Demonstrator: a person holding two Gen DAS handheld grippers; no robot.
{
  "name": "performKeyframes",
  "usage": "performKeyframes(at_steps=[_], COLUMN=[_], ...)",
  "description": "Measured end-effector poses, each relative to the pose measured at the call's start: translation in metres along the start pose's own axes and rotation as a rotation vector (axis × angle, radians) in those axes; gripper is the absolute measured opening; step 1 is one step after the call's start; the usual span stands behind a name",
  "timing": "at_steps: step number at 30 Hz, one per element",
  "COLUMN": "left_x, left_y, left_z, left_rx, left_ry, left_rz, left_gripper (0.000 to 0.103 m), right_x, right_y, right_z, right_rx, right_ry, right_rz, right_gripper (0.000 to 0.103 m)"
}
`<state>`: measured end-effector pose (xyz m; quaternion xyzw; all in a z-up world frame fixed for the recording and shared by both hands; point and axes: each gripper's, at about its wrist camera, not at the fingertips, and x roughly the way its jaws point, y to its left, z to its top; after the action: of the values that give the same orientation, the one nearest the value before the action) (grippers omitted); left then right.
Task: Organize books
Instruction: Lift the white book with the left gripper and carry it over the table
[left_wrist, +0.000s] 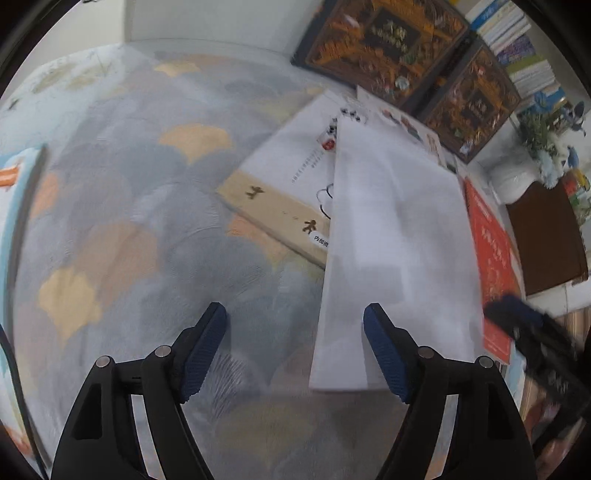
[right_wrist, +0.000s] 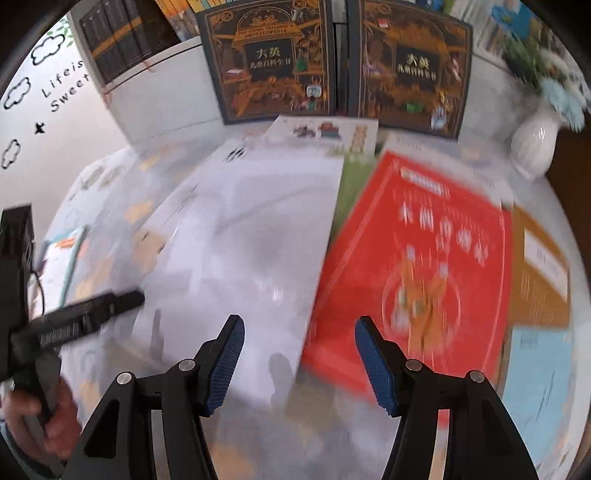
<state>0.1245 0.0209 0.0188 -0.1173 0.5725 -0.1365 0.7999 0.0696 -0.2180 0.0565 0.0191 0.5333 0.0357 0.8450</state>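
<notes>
Both tilted down over the books: left gripper (left_wrist: 295, 350) and right gripper (right_wrist: 299, 360) gape, nothing held

Books (right_wrist: 236, 236) overlapping flat on the tablecloth (left_wrist: 122, 236), boxed volumes (right_wrist: 269, 62) upright behind, vase (right_wrist: 535, 144) right.

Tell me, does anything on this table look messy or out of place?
Yes. The flat books are strewn at mismatched angles: a white book lies crookedly over a tan-edged book, beside a red book. Only the two dark ornate books stand upright at the back.
</notes>
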Motion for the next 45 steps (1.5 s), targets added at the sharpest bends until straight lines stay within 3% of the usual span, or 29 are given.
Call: performKeyframes(at_steps=[4,6,9,11,14,19,21,26,32,40,42,45], left_x=[0.004,0.005,0.008,0.01,0.008,0.006,0.007,0.004,-0.009,-0.016,-0.02,-0.024], left_y=[-0.01,-0.012,-0.019,-0.025,-0.032,-0.01,-0.01,-0.022,-0.011,0.003,0.005,0.003], left_z=[0.004,0.006,0.009,0.004,-0.011,-0.013,-0.007,-0.002,-0.02,-0.081,-0.085,-0.084], left_rx=[0.054,0.071,0.098,0.099,0.147,0.047,0.059,0.114,0.133,0.188,0.179,0.184], left_ry=[0.001,0.009,0.037,0.088,0.076,0.092,0.103,0.075,0.108,0.23,0.205,0.183], left_rz=[-0.018,-0.049,-0.146,-0.276,-0.254,-0.351,-0.354,-0.311,-0.382,-0.476,-0.469,-0.425], left_gripper=[0.076,0.076,0.075,0.074,0.07,0.066,0.064,0.054,0.052,0.052,0.052,0.052], right_x=[0.03,0.036,0.033,0.032,0.028,0.016,0.015,0.014,0.006,-0.029,-0.025,-0.014], right_y=[0.012,0.014,0.019,0.026,0.038,0.036,0.035,0.031,0.013,0.015,0.013,0.003], right_z=[0.016,0.014,0.009,0.006,-0.006,-0.032,-0.034,-0.025,-0.029,-0.099,-0.117,-0.135], right_rx=[-0.003,0.016,0.01,-0.003,-0.027,0.012,0.019,0.075,0.155,0.166,0.183,0.222], right_ry=[0.031,0.048,0.032,0.035,0.04,0.056,0.059,0.026,0.047,0.109,0.161,0.213], right_rz=[-0.073,-0.07,-0.064,-0.046,-0.05,-0.009,0.004,-0.014,0.068,0.134,0.171,0.146], right_gripper=[0.06,0.062,0.064,0.064,0.066,0.066,0.065,0.053,0.049,0.049,0.049,0.048])
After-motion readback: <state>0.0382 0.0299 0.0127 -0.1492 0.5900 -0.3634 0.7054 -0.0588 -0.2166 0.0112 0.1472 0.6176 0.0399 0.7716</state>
